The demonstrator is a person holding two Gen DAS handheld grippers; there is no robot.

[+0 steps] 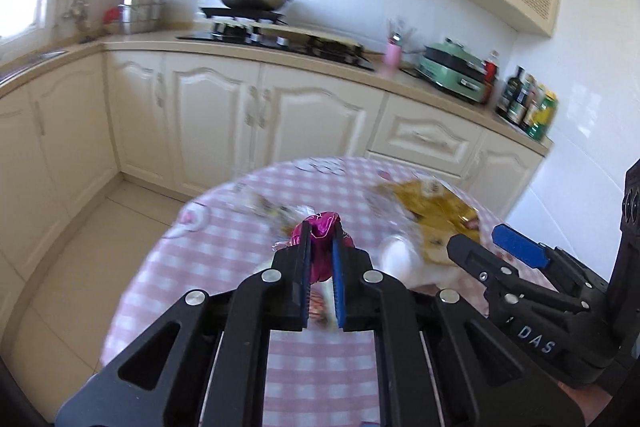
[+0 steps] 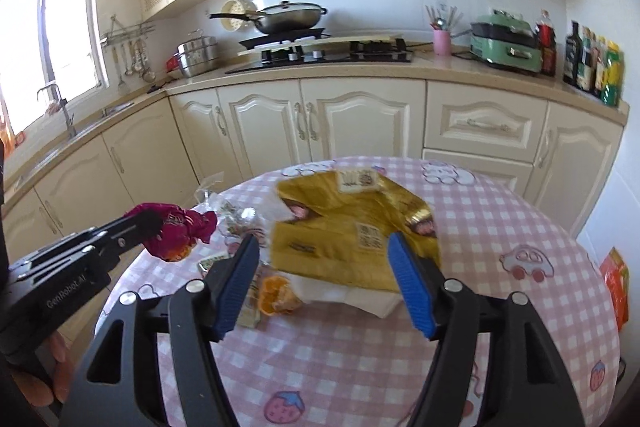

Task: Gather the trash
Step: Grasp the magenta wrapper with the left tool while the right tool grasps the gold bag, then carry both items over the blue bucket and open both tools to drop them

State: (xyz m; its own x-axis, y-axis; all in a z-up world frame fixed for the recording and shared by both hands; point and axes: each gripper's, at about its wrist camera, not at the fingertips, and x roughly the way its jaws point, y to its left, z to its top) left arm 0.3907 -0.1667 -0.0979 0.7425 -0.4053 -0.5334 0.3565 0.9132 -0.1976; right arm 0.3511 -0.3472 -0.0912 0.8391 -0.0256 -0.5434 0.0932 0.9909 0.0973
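My left gripper (image 1: 322, 227) is shut on a crumpled magenta foil wrapper (image 1: 320, 247) and holds it above the round table with the pink checked cloth (image 1: 312, 367). The wrapper also shows in the right wrist view (image 2: 176, 231), held off the table at the left by the left gripper (image 2: 156, 223). My right gripper (image 2: 324, 247) is open and empty, its fingers either side of a large yellow snack bag (image 2: 348, 231) lying on the table. In the left wrist view the right gripper (image 1: 480, 239) is at the right, beside the yellow bag (image 1: 436, 207).
Small wrappers (image 2: 236, 219), an orange peel piece (image 2: 274, 293) and white paper (image 2: 360, 297) lie around the yellow bag. Cream kitchen cabinets (image 2: 320, 123) with a stove and pan (image 2: 288, 17) stand behind the table. An orange packet (image 2: 614, 283) lies past the table's right edge.
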